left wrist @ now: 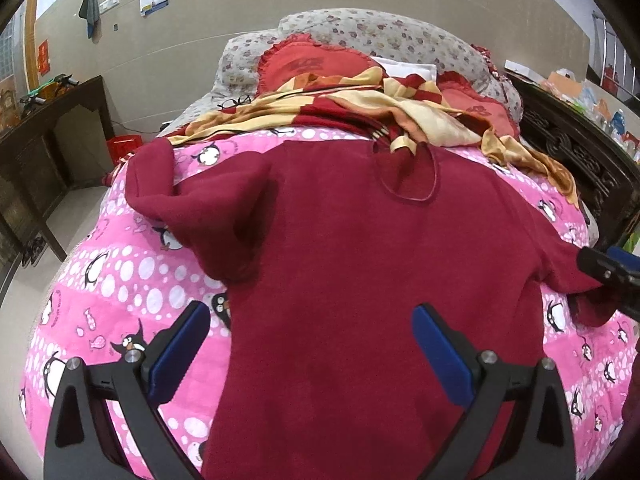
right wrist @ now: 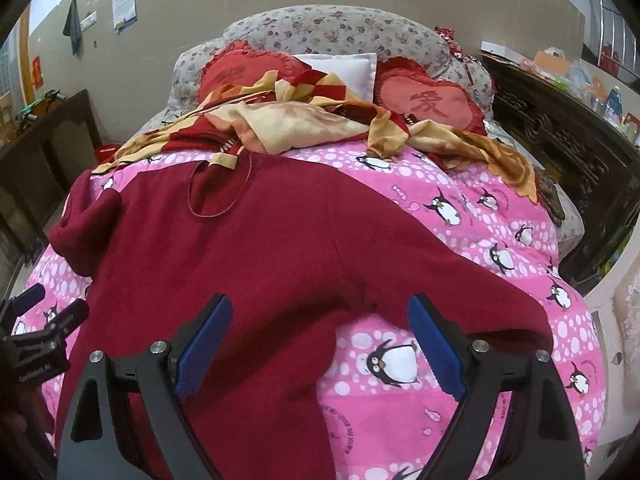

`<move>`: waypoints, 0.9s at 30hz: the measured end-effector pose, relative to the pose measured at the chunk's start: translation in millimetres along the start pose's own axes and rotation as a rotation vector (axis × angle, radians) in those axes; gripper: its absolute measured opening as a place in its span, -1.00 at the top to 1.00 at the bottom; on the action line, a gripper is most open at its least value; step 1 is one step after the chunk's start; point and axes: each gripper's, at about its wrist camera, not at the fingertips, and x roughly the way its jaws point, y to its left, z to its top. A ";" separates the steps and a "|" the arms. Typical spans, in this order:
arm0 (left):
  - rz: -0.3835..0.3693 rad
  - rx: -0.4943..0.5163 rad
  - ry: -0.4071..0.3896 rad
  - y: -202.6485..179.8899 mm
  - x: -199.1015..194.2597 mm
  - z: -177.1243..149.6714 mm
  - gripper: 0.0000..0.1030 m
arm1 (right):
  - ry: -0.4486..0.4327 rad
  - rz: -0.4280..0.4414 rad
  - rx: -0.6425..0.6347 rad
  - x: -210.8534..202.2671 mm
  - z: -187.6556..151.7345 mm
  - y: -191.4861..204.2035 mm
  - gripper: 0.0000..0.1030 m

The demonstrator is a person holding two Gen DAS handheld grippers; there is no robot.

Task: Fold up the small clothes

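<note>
Item: red top, spread flat on our pink quilt, neck toward the pillows.

Left gripper: jaws wide apart, empty, over the top's left edge near the hem.

Right gripper: jaws wide apart, empty, over the top's right armpit; sleeve runs beneath.

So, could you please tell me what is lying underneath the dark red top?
The dark red top lies spread on a pink penguin-print quilt, which shows all around it. Whatever is under the top's middle is covered. Both grippers hover above it, jaws open.
</note>
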 end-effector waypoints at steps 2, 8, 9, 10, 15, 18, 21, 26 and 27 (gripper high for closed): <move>0.003 0.003 -0.002 -2.5 1.7 0.0 -0.99 | 0.007 0.004 0.006 4.6 0.4 2.4 -0.97; 0.011 -0.014 0.010 0.2 8.4 0.8 -0.99 | 0.031 0.003 0.010 17.9 1.0 8.6 -0.97; 0.013 -0.016 0.011 0.9 9.0 1.0 -0.99 | 0.033 0.004 0.011 19.1 1.1 9.3 -0.97; 0.016 -0.018 0.012 1.5 10.1 1.4 -0.99 | 0.034 0.006 0.011 20.6 0.9 10.4 -0.97; 0.028 -0.027 0.019 4.7 15.1 2.3 -0.99 | 0.042 0.010 0.009 26.3 0.3 14.9 -0.97; 0.041 -0.023 0.021 5.9 18.0 2.1 -0.99 | 0.044 0.013 0.005 28.7 0.2 17.2 -0.97; 0.053 -0.024 0.029 7.3 21.8 1.4 -0.99 | 0.047 0.017 0.006 29.8 0.2 18.3 -0.97; 0.065 -0.030 0.039 11.8 28.9 0.5 -0.99 | 0.066 0.023 -0.002 37.6 -0.8 24.2 -0.97; 0.067 -0.030 0.041 12.4 30.1 0.8 -0.99 | 0.068 0.024 -0.004 38.5 -0.8 25.2 -0.97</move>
